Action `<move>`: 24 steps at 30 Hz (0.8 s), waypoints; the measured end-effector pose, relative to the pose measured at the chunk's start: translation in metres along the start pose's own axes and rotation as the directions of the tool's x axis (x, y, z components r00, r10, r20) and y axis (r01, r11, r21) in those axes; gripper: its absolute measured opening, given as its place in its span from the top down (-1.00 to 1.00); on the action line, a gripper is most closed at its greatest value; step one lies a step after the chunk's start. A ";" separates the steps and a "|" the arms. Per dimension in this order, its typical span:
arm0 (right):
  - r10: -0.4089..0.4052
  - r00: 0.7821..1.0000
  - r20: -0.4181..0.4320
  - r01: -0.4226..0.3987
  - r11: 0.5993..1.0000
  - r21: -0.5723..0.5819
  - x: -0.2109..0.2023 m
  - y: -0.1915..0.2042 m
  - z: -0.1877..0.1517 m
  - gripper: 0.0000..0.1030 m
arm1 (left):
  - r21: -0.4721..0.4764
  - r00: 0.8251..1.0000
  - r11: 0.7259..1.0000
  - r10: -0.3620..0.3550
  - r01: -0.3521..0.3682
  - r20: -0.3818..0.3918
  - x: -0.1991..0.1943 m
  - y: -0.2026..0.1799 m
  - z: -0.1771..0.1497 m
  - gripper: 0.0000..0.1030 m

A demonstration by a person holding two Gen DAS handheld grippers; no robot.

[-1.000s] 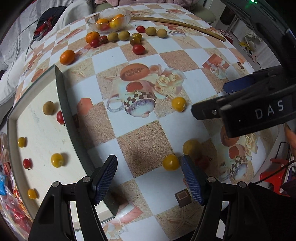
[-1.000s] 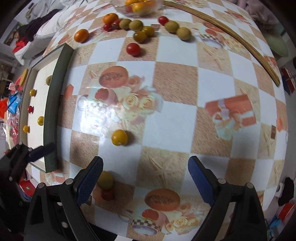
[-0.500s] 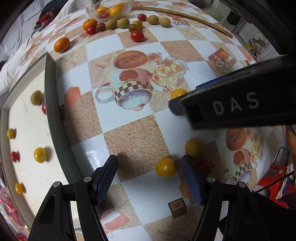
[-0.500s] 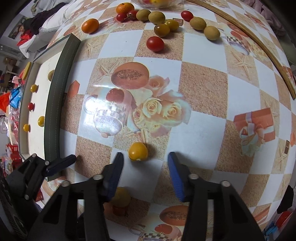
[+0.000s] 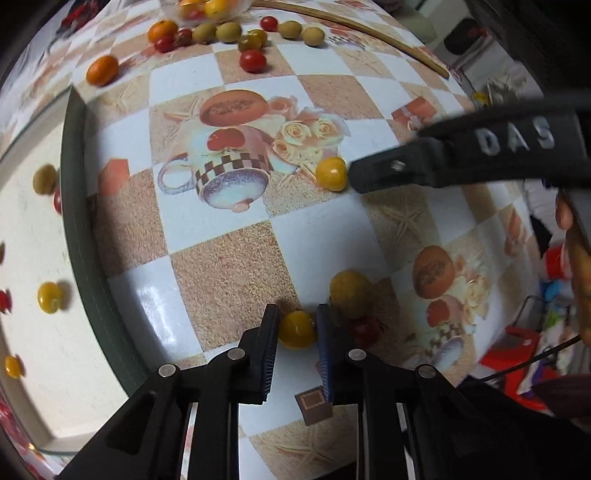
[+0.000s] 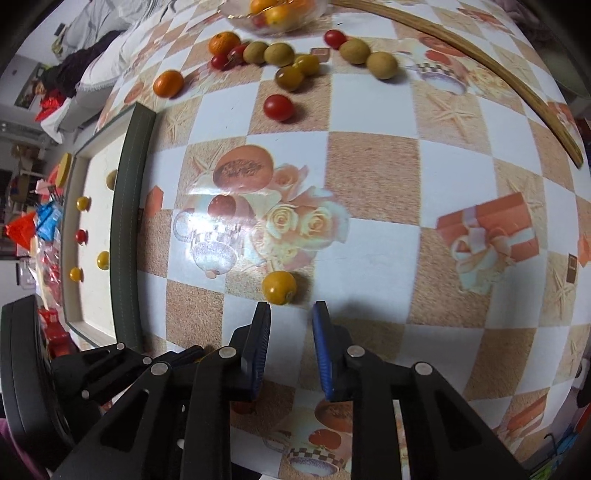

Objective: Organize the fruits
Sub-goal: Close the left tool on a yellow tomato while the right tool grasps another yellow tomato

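Observation:
My left gripper [image 5: 296, 326] points down at the table, its jaws closing, and both blue pads touch a yellow cherry tomato [image 5: 297, 329] between them. A larger yellow fruit [image 5: 349, 293] and a small red one [image 5: 364, 326] lie just right of that grip. My right gripper [image 6: 291, 314] has its jaws drawn to a narrow gap with nothing in it. A second yellow tomato [image 6: 279, 288] rests on the cloth just past its tips, nearer the left one. The left wrist view shows this tomato [image 5: 331, 173] against the right gripper's tip [image 5: 354, 177].
A cream tray with a dark green rim [image 5: 74, 221] lies left and holds several small fruits [image 5: 50, 297]. At the back are a glass bowl [image 6: 273, 14], a scatter of fruit [image 6: 279, 107] and a curved wooden strip [image 6: 480, 62]. A person's hand [image 5: 576, 266] shows at right.
The left jaws have come together onto the yellow tomato. The right gripper slid up to the other yellow tomato while its jaws went from wide apart to a narrow gap.

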State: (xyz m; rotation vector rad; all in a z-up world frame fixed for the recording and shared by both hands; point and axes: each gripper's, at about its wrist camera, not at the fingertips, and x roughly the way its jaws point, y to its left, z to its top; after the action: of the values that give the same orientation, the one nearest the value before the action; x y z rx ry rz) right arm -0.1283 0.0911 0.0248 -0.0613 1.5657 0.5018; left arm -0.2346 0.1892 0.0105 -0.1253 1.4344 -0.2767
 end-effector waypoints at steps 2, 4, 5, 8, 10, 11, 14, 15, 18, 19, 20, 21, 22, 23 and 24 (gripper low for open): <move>0.000 1.000 0.004 0.000 1.000 0.006 -0.006 -0.005 -0.002 0.50 | -0.031 1.000 0.999 -0.022 0.022 0.014 -0.008 0.006 0.002 0.58; 0.000 1.000 0.008 0.000 1.000 0.013 -0.011 -0.008 -0.005 0.50 | -0.047 0.999 0.998 -0.027 0.029 0.026 -0.012 0.014 0.007 0.58; 0.000 1.000 0.010 0.000 1.000 0.014 -0.013 -0.008 -0.007 0.50 | -0.054 0.999 0.998 -0.028 0.030 0.036 -0.015 0.016 0.009 0.58; 0.002 1.000 0.008 -0.002 1.000 0.009 -0.011 -0.003 -0.007 0.50 | -0.067 0.999 0.998 -0.017 0.020 0.051 -0.023 0.018 0.014 0.58; -0.005 1.000 -0.002 0.005 1.000 0.004 -0.005 0.000 -0.006 0.48 | -0.074 0.998 0.997 -0.012 0.016 0.054 -0.026 0.023 0.010 0.58; -0.002 1.000 -0.007 0.002 1.000 0.004 -0.003 0.000 -0.005 0.40 | -0.077 0.998 0.997 -0.008 0.013 0.058 -0.028 0.024 0.009 0.58; -0.015 1.000 -0.002 0.015 1.000 -0.006 0.006 0.003 -0.002 0.24 | -0.081 0.998 0.997 -0.006 0.012 0.070 -0.037 0.030 0.008 0.58; -0.017 1.000 -0.003 0.017 1.000 -0.011 0.009 0.005 -0.001 0.24 | -0.082 0.997 0.997 -0.004 0.010 0.073 -0.040 0.030 0.008 0.58; -0.038 0.999 -0.008 0.038 0.999 -0.027 0.018 0.010 0.002 0.24 | -0.092 0.996 0.996 -0.004 0.012 0.084 -0.047 0.033 0.004 0.58; -0.046 0.999 -0.007 0.046 0.998 -0.031 0.020 0.011 0.002 0.24 | -0.095 0.996 0.995 -0.006 0.014 0.089 -0.050 0.034 0.003 0.58; -0.052 0.999 0.002 0.052 0.998 -0.034 0.020 0.013 0.003 0.24 | -0.096 0.996 0.995 -0.006 0.015 0.092 -0.050 0.033 0.004 0.58; -0.054 0.999 0.006 0.054 0.998 -0.036 0.020 0.015 0.004 0.24 | -0.097 0.995 0.995 -0.005 0.014 0.096 -0.052 0.034 0.003 0.58; -0.058 0.998 0.005 0.058 0.997 -0.041 0.021 0.017 0.005 0.24 | -0.097 0.995 0.995 -0.004 0.014 0.100 -0.054 0.035 0.002 0.58; -0.068 0.998 0.003 0.068 0.997 -0.048 0.022 0.019 0.006 0.27 | -0.099 0.995 0.995 -0.005 0.015 0.103 -0.058 0.038 0.000 0.58; -0.079 0.997 0.005 0.079 0.995 -0.055 0.021 0.020 0.007 0.33 | -0.101 0.994 0.995 -0.004 0.015 0.105 -0.059 0.039 -0.001 0.58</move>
State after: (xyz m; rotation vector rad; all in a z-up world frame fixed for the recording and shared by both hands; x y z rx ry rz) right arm -0.1305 0.1176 0.0101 -0.1638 1.5403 0.4822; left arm -0.2373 0.2422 0.0573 -0.2268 1.3441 -0.2014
